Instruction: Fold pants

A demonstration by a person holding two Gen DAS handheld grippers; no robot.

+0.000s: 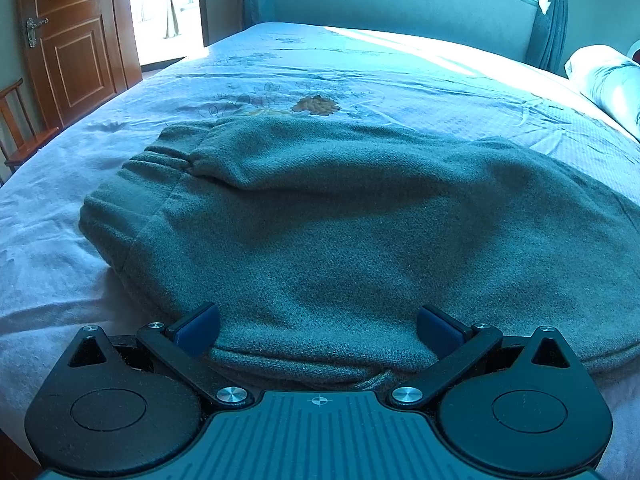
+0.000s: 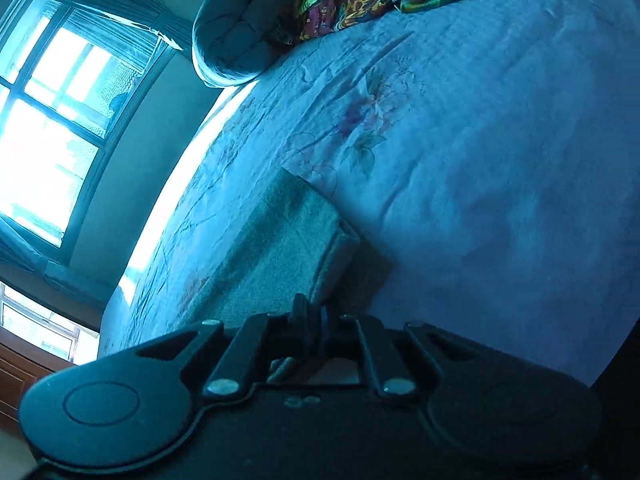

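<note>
The bed (image 1: pixel 360 64), under a pale flowered sheet, carries the folded grey-green pants (image 1: pixel 340 220); a pillow (image 1: pixel 604 76) lies beyond them, near the curtain.

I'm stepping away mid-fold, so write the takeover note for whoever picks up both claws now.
Left claw: open, pads either side of the near edge of the grey-green woollen pants, not pinching.
Right claw: shut, at the pants' end; whether cloth is pinched cannot be told.
Pants lie on the pale floral bedsheet, one layer already doubled over, elastic waistband at the left.
Left to do: likely one more fold, then smooth flat.
</note>
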